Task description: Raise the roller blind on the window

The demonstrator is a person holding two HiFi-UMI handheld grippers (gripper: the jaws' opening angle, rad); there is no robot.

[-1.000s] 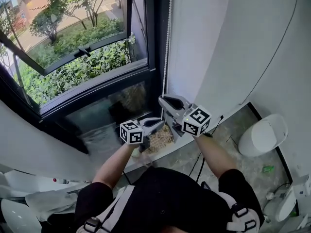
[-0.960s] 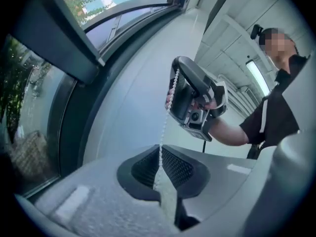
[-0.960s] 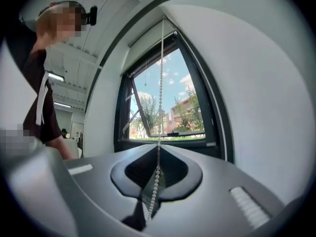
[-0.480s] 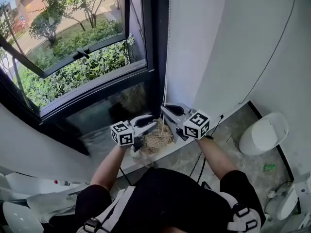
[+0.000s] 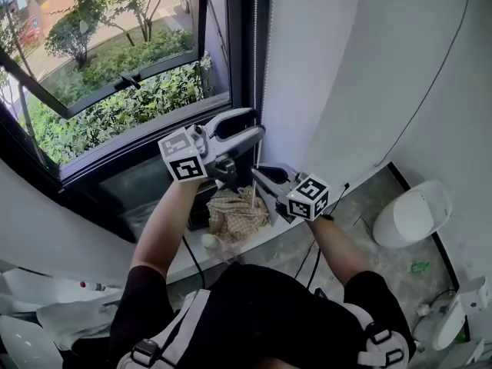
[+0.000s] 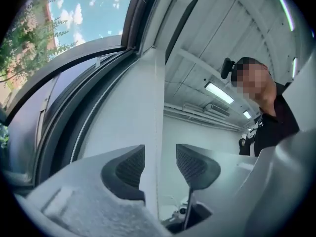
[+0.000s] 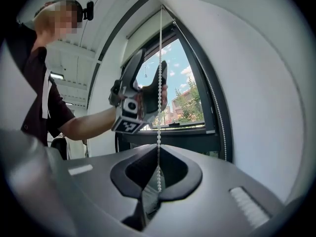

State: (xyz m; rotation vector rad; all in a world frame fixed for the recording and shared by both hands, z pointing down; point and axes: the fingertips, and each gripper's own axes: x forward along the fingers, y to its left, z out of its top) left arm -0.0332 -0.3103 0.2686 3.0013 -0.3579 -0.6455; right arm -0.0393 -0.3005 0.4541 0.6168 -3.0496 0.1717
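Plain white wall [image 5: 346, 68] and dark-framed window [image 5: 238, 68] are bordering a grey floor [image 5: 369, 198]. Right gripper [image 7: 157, 154] is clenching the white bead chain [image 7: 159, 58] hanging beside the frame. Left gripper [image 6: 159, 164], jaws just opening, is staying released, pinching nothing.

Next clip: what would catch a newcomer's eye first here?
The white bead chain running up beside the window, pinched in the shut right gripper. Just above, the left gripper sits near the chain; its jaws have just been opening, with nothing between them. Sunlit green bushes fill the window.
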